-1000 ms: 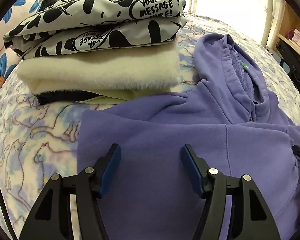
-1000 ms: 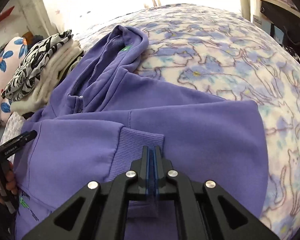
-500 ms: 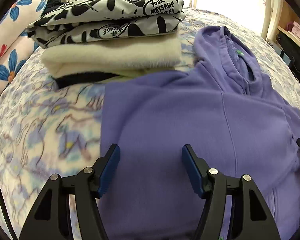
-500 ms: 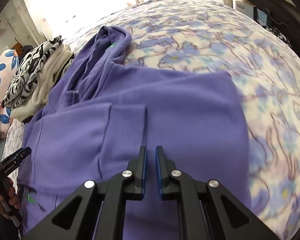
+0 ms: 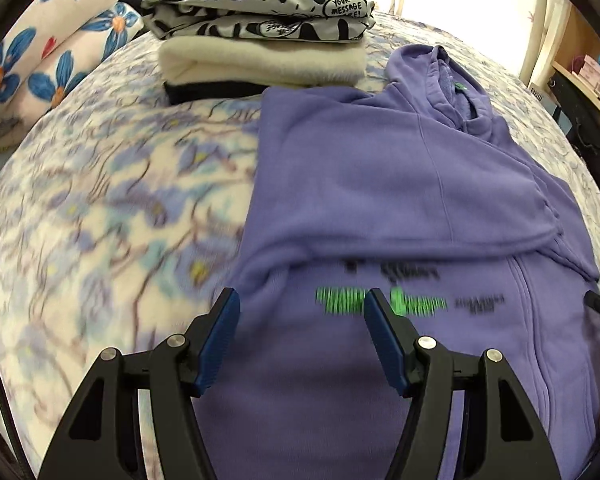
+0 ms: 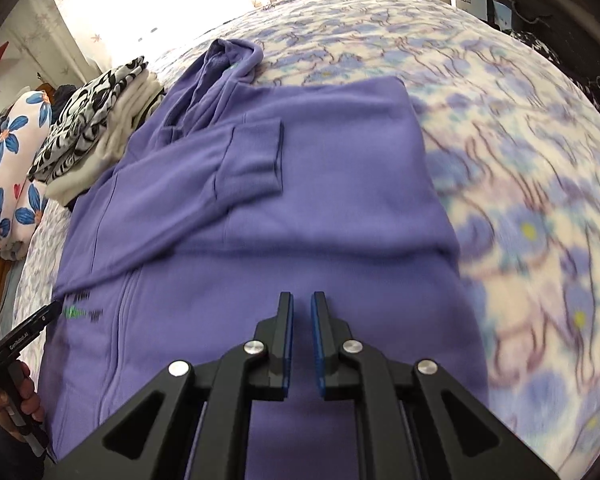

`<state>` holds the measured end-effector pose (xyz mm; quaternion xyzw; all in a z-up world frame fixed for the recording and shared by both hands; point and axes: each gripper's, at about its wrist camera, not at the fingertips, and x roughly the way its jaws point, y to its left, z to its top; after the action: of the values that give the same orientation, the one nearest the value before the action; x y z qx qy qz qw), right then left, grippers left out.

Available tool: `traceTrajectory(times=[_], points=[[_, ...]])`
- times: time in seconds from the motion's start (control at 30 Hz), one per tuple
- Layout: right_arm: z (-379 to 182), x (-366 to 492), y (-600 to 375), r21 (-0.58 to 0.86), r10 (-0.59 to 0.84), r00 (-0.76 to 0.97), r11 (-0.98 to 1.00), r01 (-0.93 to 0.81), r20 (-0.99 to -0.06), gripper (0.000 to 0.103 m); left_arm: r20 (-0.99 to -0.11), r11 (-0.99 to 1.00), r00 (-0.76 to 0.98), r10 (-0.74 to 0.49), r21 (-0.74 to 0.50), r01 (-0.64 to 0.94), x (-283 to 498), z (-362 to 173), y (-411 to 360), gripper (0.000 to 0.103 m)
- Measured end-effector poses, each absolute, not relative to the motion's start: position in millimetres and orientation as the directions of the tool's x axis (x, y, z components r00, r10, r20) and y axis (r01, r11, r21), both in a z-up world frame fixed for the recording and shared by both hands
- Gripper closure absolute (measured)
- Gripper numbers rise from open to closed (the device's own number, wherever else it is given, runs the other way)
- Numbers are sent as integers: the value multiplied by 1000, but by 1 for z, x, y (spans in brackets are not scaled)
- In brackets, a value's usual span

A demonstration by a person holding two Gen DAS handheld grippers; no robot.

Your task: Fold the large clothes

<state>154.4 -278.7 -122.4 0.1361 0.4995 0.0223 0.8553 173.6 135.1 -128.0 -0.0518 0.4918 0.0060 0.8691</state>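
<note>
A purple zip hoodie [image 5: 400, 184] lies flat on the bed, hood at the far end, both sleeves folded across the chest; it also shows in the right wrist view [image 6: 300, 208]. A ribbed cuff [image 6: 256, 164] rests on the chest. My left gripper [image 5: 300, 304] is wide open and empty above the hoodie's lower left part, near green lettering [image 5: 340, 296]. My right gripper [image 6: 301, 304] is slightly open and empty above the hoodie's lower right part. The left gripper's tip [image 6: 40, 320] shows at the right view's left edge.
A stack of folded clothes [image 5: 260, 40], black-and-white print on top of cream fleece, sits beyond the hoodie's left shoulder. Flower-print pillows [image 5: 56, 60] lie at the far left. The bedspread [image 6: 520, 160] has a blue pattern. Shelves [image 5: 588, 80] stand to the right.
Both grippers have pulled back toward the hoodie's hem. The right gripper let go of the sleeve cuff and opened a little; the cuff now lies on the chest. The left stayed open.
</note>
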Motion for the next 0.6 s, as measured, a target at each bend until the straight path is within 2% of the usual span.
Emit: traceTrajectory(times=[0.4,0.6], points=[[-99,94,-274,265,193,540,962,58,-819,94,-853,993,522,-31,-88,-84,111,-105,144,40],[-88,65,-272,278,208,561,960,41,-801,80,-853,990,522,-21,-91,-109,82,-98,148,40]])
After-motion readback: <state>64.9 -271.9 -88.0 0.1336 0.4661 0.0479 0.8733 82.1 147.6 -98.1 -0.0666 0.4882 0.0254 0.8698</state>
